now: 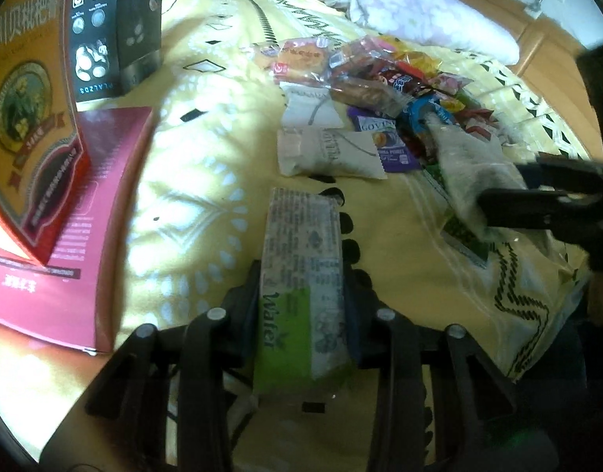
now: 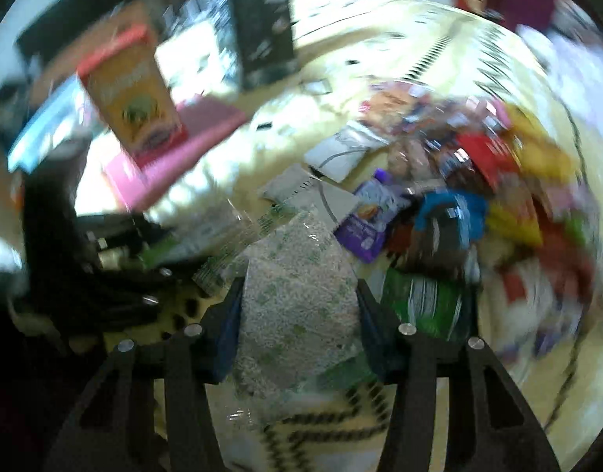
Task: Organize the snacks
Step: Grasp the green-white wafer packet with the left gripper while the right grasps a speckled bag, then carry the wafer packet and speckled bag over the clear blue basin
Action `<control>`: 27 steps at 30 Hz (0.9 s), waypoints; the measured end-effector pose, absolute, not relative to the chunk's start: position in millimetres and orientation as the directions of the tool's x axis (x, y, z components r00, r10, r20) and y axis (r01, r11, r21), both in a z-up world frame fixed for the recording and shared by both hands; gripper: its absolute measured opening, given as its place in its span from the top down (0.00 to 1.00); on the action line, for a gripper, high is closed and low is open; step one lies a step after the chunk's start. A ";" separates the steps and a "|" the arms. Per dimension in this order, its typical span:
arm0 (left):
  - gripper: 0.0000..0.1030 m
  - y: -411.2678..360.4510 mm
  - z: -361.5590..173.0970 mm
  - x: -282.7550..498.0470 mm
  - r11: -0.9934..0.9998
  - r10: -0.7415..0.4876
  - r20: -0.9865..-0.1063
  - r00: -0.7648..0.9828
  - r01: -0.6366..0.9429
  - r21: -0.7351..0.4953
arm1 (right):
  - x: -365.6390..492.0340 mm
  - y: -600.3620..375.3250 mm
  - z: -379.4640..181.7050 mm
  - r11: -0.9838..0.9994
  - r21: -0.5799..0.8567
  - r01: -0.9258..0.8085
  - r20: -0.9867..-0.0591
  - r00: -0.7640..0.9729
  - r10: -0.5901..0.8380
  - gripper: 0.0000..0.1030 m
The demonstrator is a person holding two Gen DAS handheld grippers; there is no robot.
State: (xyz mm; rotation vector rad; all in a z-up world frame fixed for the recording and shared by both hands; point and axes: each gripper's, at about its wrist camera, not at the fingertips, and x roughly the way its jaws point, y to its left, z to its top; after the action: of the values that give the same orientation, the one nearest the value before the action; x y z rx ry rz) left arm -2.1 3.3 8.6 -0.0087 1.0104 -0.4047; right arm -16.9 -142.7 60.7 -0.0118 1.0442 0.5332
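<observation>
L gripper point(image 1: 301, 295) clamps the wafer point(image 1: 301, 271), long axis pointing away along the fingers. R gripper point(image 2: 299, 306) pinches a speckled pack point(image 2: 297, 295). Only L view shows the pillow point(image 1: 427, 19).

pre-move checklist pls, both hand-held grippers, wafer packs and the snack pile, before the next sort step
1. Left hand-held gripper shut on the wafer pack: ok, pads press both sides.
2. Right hand-held gripper gripping the speckled pack: cannot tell; pack sits between the pads, the right wrist view is blurred.
3. Wafer pack clear of the snack pile: ok, bare bedspread lies between them.
4. Boxes on the left stay out of the way: ok, apart from both packs.
5. Clear bag under the right hand-held gripper free of the jaws: cannot tell.
</observation>
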 end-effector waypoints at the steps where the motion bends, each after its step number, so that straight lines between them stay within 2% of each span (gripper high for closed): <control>1: 0.65 3.3 10.6 -2.3 0.927 -0.329 -0.821 0.467 0.324 -0.187 | -20.8 -147.5 62.6 0.882 0.265 -0.388 -0.812 0.404 0.422 0.46; 4: 0.65 3.5 21.5 -2.3 0.934 -0.314 -0.814 0.488 0.312 -0.174 | -34.2 -162.0 65.9 0.905 0.324 -0.275 -0.785 0.456 0.419 0.46; 9: 0.65 -5.3 61.1 -5.4 0.950 -0.257 -0.782 0.568 0.295 -0.099 | -41.4 -174.9 73.1 0.935 0.303 -0.182 -0.775 0.523 0.353 0.46; 17: 0.65 -16.9 108.2 -11.7 0.972 -0.150 -0.717 0.681 0.236 0.021 | -54.9 -176.9 109.9 0.964 0.212 -0.162 -0.735 0.623 0.266 0.46; 27: 0.65 -26.5 127.7 -22.8 0.969 -0.163 -0.698 0.697 0.247 0.021 | -72.0 -183.1 144.1 0.981 0.162 -0.111 -0.691 0.697 0.193 0.46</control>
State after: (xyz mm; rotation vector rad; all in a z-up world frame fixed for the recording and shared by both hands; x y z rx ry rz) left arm -22.8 -26.5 127.7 0.1159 0.7663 -0.2286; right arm -72.0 -183.1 144.1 0.1103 0.7819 0.1702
